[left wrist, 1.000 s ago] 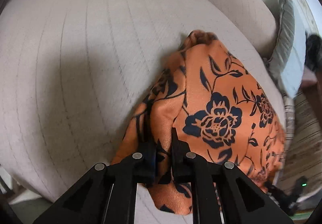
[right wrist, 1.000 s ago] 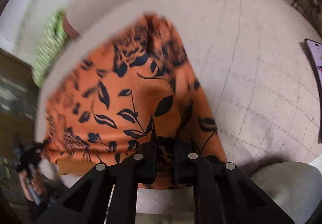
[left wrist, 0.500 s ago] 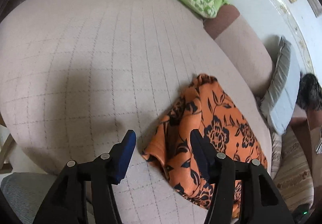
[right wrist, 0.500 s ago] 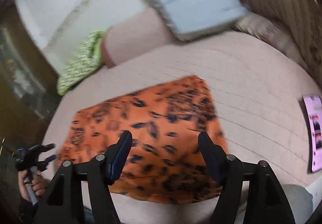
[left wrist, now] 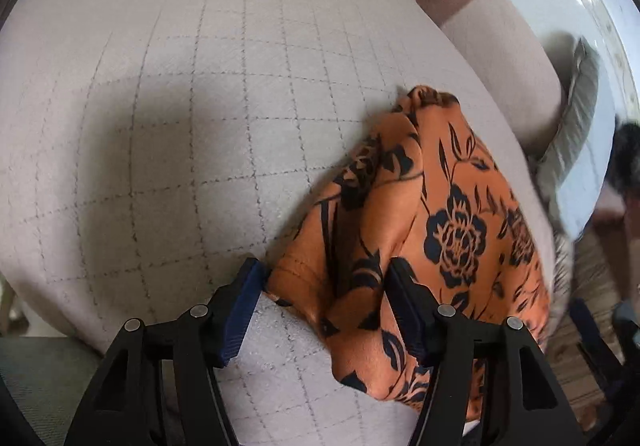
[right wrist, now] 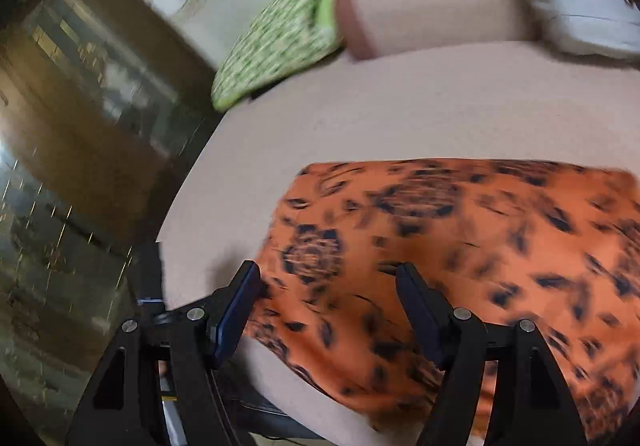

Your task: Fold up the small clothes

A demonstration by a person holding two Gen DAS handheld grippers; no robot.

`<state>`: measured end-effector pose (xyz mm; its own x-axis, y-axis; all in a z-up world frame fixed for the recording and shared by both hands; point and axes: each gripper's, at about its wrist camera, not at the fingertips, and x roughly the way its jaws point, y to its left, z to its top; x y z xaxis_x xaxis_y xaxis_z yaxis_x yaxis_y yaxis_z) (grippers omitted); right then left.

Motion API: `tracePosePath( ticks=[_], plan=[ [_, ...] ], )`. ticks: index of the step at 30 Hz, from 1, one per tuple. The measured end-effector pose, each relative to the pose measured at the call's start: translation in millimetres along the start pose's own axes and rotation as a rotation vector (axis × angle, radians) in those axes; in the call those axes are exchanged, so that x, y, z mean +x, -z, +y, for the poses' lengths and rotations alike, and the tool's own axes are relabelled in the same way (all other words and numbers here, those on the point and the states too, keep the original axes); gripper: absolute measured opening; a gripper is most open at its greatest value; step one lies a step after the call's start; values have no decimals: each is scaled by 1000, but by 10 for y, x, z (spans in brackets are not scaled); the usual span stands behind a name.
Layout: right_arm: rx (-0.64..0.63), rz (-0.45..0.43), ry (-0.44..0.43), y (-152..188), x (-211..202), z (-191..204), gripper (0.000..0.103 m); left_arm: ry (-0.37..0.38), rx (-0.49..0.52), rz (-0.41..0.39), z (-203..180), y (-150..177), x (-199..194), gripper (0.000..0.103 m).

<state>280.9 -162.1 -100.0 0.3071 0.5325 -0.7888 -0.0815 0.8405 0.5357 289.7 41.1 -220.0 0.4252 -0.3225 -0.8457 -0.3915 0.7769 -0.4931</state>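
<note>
Beige cushion (left wrist: 200,125) bears orange garment (left wrist: 440,205), lengthwise between open tongs (left wrist: 324,286).

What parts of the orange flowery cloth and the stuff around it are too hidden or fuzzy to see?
- Orange cloth, left wrist view: its near corner is hidden behind the open left gripper.
- Same cloth, right wrist view: the flower print is smeared by motion blur and the right edge is cut off; the open right gripper covers its near edge.
- Green pillow: pattern blurred; cut off at the top in the left wrist view.
- How many layers the cloth is folded into: cannot tell.
</note>
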Motion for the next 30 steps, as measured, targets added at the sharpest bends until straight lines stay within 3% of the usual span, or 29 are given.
tracePosePath(
  ticks=[1, 2, 4, 9, 14, 18, 20, 23, 25, 27, 30],
  plan=[
    [-17, 42, 3, -71, 123, 71, 73, -1, 6, -1, -10, 0, -8, 57],
    [-34, 97, 4, -152, 282, 157, 73, 2, 21, 4, -30, 7, -5, 39],
    [-43, 161, -15, -237, 511, 267, 73, 69, 20, 49, -29, 9, 47, 20],
    [-67, 333, 8, -388, 1094, 486, 72, 176, -24, 42, 44, -51, -7, 13],
    [-84, 484, 13, -484, 1634, 682, 73, 201, 12, 13, 3, -61, -55, 13],
    [-140, 618, 166, -377, 2104, 764, 71, 230, 34, -12, -43, -66, -91, 12],
    [-171, 643, 217, -302, 2208, 793, 69, 200, 79, -24, -112, -55, -93, 11],
    [-253, 633, 309, -238, 2194, 881, 34, 190, 118, -39, -202, -45, -85, 11],
    [-278, 617, 316, -218, 2098, 904, 23, 214, 130, -48, -238, -32, -100, 11],
    [-277, 583, 293, -223, 1946, 913, 19, 234, 165, -84, -290, 8, -178, 11],
    [-265, 468, 210, -273, 1500, 902, 17, 182, 331, -217, -580, 204, -414, 11]
  ],
)
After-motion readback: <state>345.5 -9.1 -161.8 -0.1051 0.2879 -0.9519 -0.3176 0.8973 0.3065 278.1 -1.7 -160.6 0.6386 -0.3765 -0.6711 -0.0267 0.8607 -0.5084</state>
